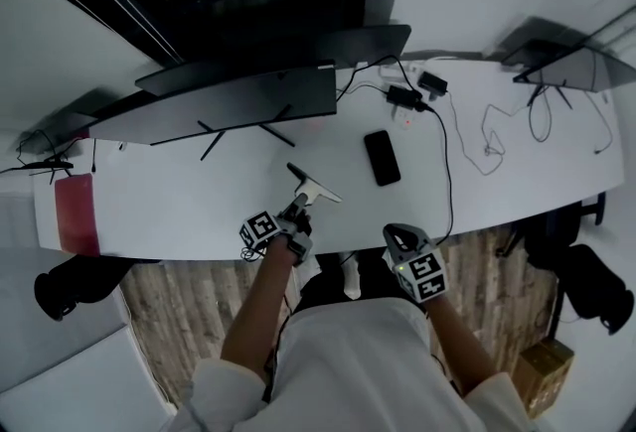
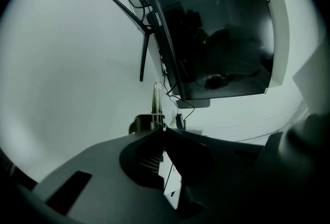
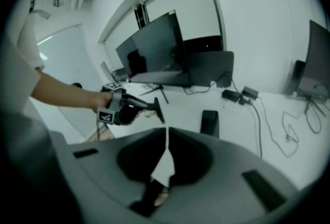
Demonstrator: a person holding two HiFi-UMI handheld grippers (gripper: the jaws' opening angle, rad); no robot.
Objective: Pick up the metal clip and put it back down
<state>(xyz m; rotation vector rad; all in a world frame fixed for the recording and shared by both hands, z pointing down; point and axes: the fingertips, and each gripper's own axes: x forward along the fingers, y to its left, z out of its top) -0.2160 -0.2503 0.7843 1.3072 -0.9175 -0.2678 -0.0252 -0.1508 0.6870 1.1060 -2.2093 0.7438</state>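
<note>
Right gripper (image 1: 396, 234) fingers together, idle; left gripper (image 1: 299, 211) fingers clamped on metal clip (image 1: 316, 188) near phone (image 1: 382, 157), so lower it level before releasing.

Metal clip (image 1: 316, 188): silvery, narrow, flat pale blade with a dark edge; coil spring near its base; pinched at that end in the left gripper (image 1: 297, 214); blade sticks out past the jaw tips; held above the white table (image 1: 199, 197).
</note>
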